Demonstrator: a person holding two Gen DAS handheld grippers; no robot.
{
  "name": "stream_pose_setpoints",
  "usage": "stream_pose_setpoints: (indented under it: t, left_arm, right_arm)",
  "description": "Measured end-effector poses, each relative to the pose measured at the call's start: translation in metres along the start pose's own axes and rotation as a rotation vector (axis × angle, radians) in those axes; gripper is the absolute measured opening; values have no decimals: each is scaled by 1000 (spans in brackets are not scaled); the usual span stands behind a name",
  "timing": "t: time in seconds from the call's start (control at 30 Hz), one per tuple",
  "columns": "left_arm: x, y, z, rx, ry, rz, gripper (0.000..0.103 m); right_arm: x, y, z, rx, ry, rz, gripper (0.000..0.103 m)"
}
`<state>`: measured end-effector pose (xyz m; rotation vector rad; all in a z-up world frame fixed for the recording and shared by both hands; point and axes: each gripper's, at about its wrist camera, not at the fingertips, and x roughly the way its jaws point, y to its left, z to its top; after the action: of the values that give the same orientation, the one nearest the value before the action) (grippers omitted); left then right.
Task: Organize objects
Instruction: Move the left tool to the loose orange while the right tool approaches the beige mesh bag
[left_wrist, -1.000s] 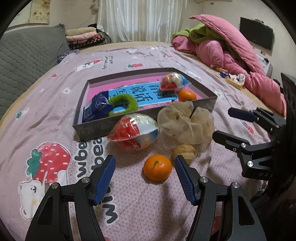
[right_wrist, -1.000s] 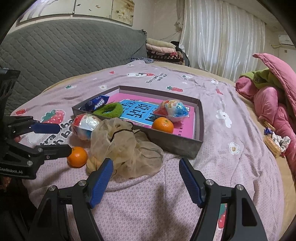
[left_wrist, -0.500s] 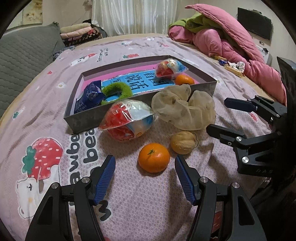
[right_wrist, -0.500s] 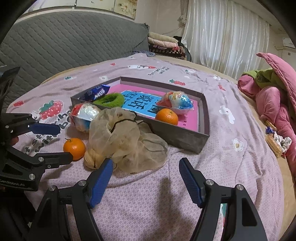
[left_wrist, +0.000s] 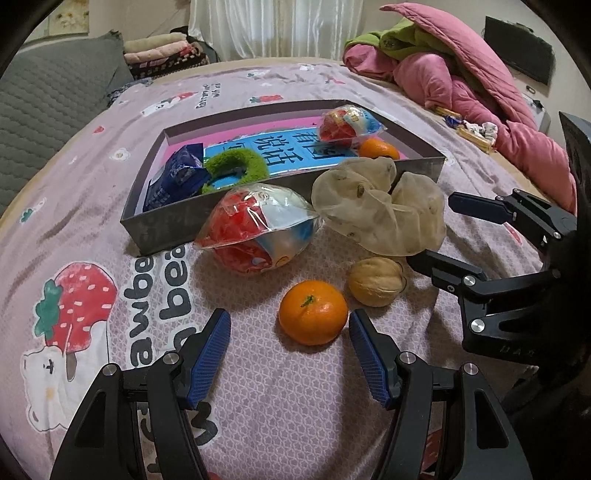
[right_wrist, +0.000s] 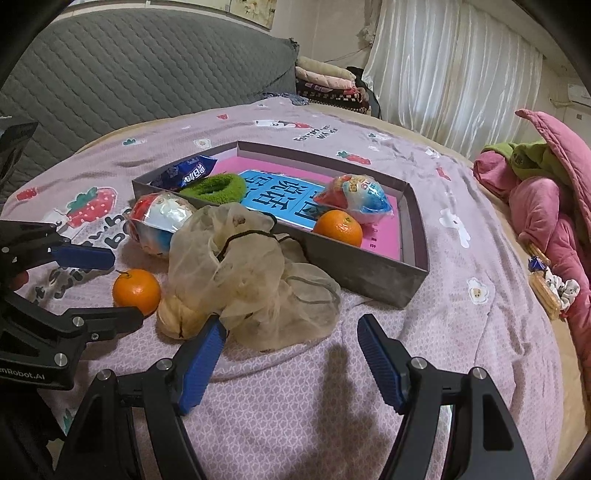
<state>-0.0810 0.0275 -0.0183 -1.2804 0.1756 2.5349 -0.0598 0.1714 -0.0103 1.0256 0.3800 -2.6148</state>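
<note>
A grey box (left_wrist: 236, 224) on the bed holds a blue snack packet (left_wrist: 177, 177), a green hair ring (left_wrist: 236, 167), a wrapped toy egg (left_wrist: 347, 123) and an orange (left_wrist: 378, 149). In front of it lie a second wrapped toy egg (left_wrist: 258, 229), a beige mesh bag (left_wrist: 376, 212), a walnut (left_wrist: 376, 281) and a loose orange (left_wrist: 313, 316). My left gripper (left_wrist: 286, 323) is open, and the loose orange sits just past its tips, near the right finger. My right gripper (right_wrist: 291, 326) is open too. Its left finger (right_wrist: 201, 363) reaches the mesh bag's (right_wrist: 255, 284) near edge.
The bed has a lilac sheet (right_wrist: 295, 398) printed with strawberries. Pink and green bedding (left_wrist: 461, 74) is piled at the right, with small wrapped things (right_wrist: 546, 288) beside it. A grey quilted headboard (right_wrist: 129, 81) and folded cloths (right_wrist: 325, 83) stand behind.
Both views have tipped down a little. The walnut now shows fully beside the mesh bag, and the bag sits closer to my right fingers. Both jaws stand as wide as before.
</note>
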Motion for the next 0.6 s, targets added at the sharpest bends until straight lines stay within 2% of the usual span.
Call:
stream_pose_setpoints:
  t: [0.6]
  left_arm:
    - [8, 0, 5, -27, 6, 8, 68]
  right_arm:
    - [18, 3, 14, 51, 16, 3, 73]
